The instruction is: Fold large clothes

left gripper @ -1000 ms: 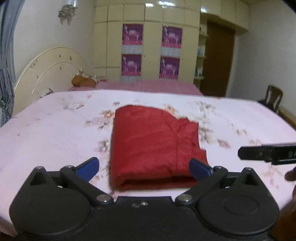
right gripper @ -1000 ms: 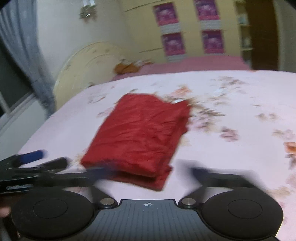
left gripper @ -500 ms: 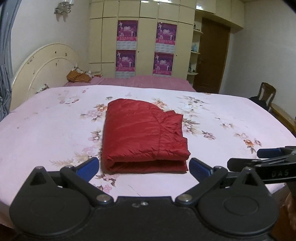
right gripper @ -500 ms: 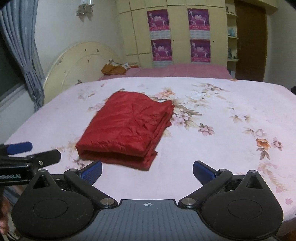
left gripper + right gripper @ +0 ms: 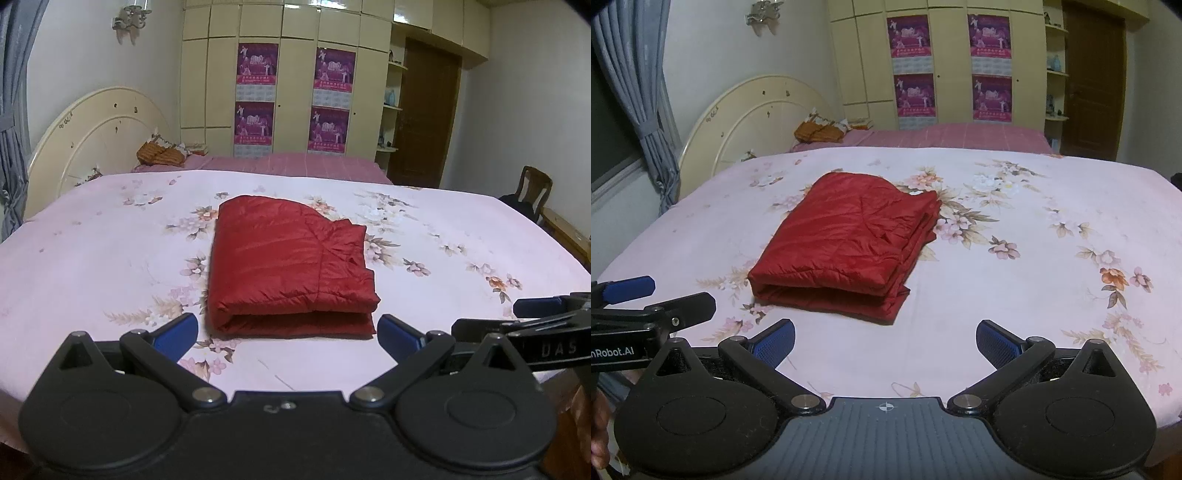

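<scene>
A pink floral bedsheet (image 5: 92, 266) is spread across the middle of the frame. A cream headboard (image 5: 99, 129) is seen at left, grey curtain (image 5: 639, 96) at far left. Four purple posters (image 5: 256, 64) are stuck on the cream wardrobe (image 5: 295, 77) at top centre. A brown door (image 5: 424, 118) and wooden chair (image 5: 533, 188) are seen at right.

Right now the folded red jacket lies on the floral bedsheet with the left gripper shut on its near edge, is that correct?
Not quite: the left gripper is open and clear of the jacket, which lies folded on the bedsheet, as the left wrist view shows.
</scene>
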Action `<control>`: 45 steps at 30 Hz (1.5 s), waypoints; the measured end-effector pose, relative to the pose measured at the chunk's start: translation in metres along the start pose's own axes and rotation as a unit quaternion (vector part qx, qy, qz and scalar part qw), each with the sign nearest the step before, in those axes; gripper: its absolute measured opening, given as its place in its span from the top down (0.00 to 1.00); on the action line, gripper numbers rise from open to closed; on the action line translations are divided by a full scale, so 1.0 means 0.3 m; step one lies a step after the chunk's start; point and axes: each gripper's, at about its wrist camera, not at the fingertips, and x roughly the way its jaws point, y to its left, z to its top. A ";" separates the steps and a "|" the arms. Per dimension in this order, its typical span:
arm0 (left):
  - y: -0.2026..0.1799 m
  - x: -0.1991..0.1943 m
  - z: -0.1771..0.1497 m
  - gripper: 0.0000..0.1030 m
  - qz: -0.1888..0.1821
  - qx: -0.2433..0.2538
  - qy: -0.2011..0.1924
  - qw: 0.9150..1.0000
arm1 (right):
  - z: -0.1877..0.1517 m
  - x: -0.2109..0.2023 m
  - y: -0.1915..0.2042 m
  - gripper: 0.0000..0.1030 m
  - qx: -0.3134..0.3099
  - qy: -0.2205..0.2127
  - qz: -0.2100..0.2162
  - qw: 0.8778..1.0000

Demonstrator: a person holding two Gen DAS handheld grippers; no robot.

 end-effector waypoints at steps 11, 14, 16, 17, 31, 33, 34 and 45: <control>-0.008 -0.005 0.002 0.00 0.002 0.006 -0.005 1.000 | 0.000 -0.020 -0.012 0.00 0.002 -0.003 0.001 1.000; -0.009 -0.007 0.003 0.00 0.001 0.006 -0.004 1.000 | 0.000 -0.022 -0.015 0.00 0.003 -0.001 0.000 1.000; -0.007 -0.004 0.007 0.00 0.000 0.006 -0.005 1.000 | 0.000 -0.024 -0.017 0.00 0.002 -0.001 0.000 1.000; -0.008 -0.003 0.007 0.00 0.000 0.007 -0.005 1.000 | 0.000 -0.025 -0.017 0.00 0.003 0.000 0.000 1.000; -0.009 0.001 0.011 0.00 -0.002 0.009 -0.011 1.000 | 0.011 -0.026 -0.030 0.00 0.000 -0.002 0.003 1.000; -0.009 0.001 0.014 0.00 -0.003 0.011 -0.011 1.000 | 0.012 -0.028 -0.030 0.00 0.000 -0.003 0.003 1.000; -0.008 0.002 0.015 0.00 -0.003 0.012 -0.012 1.000 | 0.012 -0.028 -0.031 0.00 0.001 -0.003 0.003 1.000; -0.002 0.006 0.019 0.00 -0.001 0.013 -0.014 1.000 | 0.015 -0.031 -0.029 0.00 0.001 -0.006 0.006 1.000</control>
